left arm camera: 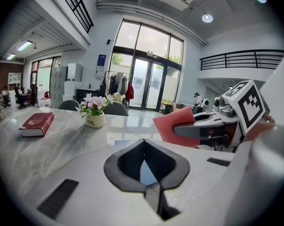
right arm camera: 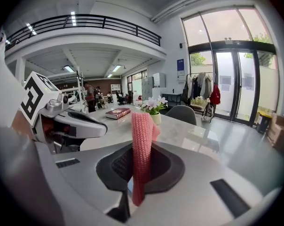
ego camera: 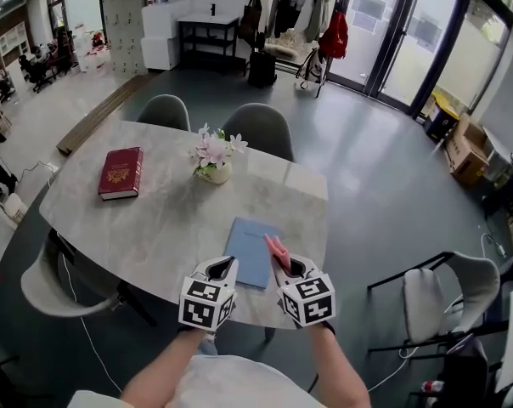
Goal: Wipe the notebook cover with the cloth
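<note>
A light blue notebook (ego camera: 250, 246) lies flat on the marble table (ego camera: 163, 219) near its front edge. My right gripper (ego camera: 282, 267) hovers at the notebook's right side, shut on a pink knitted cloth (ego camera: 275, 246). In the right gripper view the cloth (right arm camera: 142, 145) stands upright between the jaws. The left gripper (ego camera: 225, 267) is at the notebook's near left corner, shut with nothing in it. A sliver of the notebook (left arm camera: 146, 172) shows through its jaws. The left gripper view also shows the right gripper (left arm camera: 212, 126) with the cloth (left arm camera: 172, 126).
A red book (ego camera: 121, 172) lies at the table's left. A small pot of pink flowers (ego camera: 214, 158) stands at the far middle. Grey chairs (ego camera: 258, 127) stand behind the table, and another chair (ego camera: 426, 300) stands to the right. The table's front edge is just below the grippers.
</note>
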Motion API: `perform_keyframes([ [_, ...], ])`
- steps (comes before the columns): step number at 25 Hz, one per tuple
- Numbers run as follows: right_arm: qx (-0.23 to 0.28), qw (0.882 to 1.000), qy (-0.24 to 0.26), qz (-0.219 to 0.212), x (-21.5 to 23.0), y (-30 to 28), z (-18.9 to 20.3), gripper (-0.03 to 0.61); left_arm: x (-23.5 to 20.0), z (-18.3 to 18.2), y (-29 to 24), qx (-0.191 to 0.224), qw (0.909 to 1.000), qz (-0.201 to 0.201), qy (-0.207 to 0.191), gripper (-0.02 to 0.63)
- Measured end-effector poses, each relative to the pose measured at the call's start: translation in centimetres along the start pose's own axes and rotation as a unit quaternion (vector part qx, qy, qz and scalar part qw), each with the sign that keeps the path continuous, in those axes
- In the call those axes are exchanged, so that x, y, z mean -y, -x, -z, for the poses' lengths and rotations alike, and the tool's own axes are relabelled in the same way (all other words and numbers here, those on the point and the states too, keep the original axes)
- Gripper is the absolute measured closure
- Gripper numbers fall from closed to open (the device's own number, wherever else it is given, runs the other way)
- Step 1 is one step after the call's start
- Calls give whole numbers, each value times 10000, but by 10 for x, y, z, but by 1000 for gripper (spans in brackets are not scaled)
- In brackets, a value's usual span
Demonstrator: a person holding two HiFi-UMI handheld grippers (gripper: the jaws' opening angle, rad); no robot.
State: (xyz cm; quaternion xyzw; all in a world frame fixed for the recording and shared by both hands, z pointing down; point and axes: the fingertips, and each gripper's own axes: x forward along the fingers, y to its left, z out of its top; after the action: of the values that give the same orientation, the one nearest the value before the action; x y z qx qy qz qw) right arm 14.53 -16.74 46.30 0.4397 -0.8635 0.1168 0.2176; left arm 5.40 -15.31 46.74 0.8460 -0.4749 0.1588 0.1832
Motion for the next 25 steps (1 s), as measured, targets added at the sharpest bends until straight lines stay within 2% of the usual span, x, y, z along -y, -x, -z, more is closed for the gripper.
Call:
perform_keyframes([
  [15,-950,9905,968,206,46,-97,6,563,-61,-2,-52,-207,9989,388,156,606],
  [21,-1554,9764,1483,220,60,-132,22,563,-79,3,-68,-402,9977,503,196,606],
  [25,-1959,9629,1843,223,68,-150,37,563,-85,5,-75,-482,9968,590,243,606],
])
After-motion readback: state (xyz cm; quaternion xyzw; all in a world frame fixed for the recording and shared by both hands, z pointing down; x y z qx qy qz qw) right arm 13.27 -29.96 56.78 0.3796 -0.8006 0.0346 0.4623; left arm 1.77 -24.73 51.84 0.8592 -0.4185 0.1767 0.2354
